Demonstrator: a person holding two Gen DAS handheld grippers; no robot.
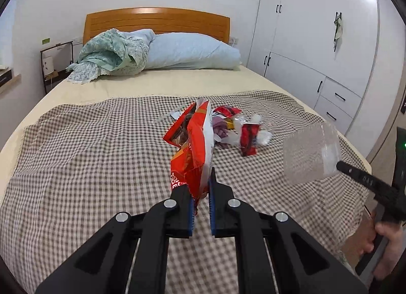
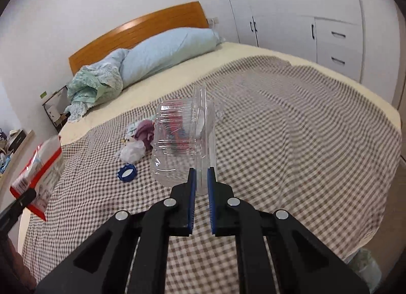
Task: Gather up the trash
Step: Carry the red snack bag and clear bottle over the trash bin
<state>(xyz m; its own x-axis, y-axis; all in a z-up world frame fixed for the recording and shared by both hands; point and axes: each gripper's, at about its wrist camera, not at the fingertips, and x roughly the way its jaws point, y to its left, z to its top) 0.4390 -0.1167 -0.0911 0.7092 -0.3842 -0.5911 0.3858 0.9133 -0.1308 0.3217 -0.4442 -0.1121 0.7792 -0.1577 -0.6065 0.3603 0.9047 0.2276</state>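
My left gripper (image 1: 200,182) is shut on an orange and white snack bag (image 1: 196,147), held up above the checked bedspread (image 1: 88,154). My right gripper (image 2: 200,179) is shut on the rim of a clear plastic clamshell box (image 2: 177,139), lifted off the bed; that clear box (image 1: 309,154) and the right gripper (image 1: 340,166) also show at the right of the left wrist view. A heap of wrappers (image 1: 238,129) lies on the bedspread beyond the bag, with purple cloth (image 2: 146,131), a white crumpled piece (image 2: 132,152) and a blue ring (image 2: 127,173) beside it.
A blue pillow (image 1: 192,50) and a green bundled quilt (image 1: 111,53) lie by the wooden headboard (image 1: 157,22). White wardrobes (image 1: 317,40) stand along the right. A small rack (image 1: 53,65) stands left of the bed. A person's hand (image 1: 385,240) holds the right gripper.
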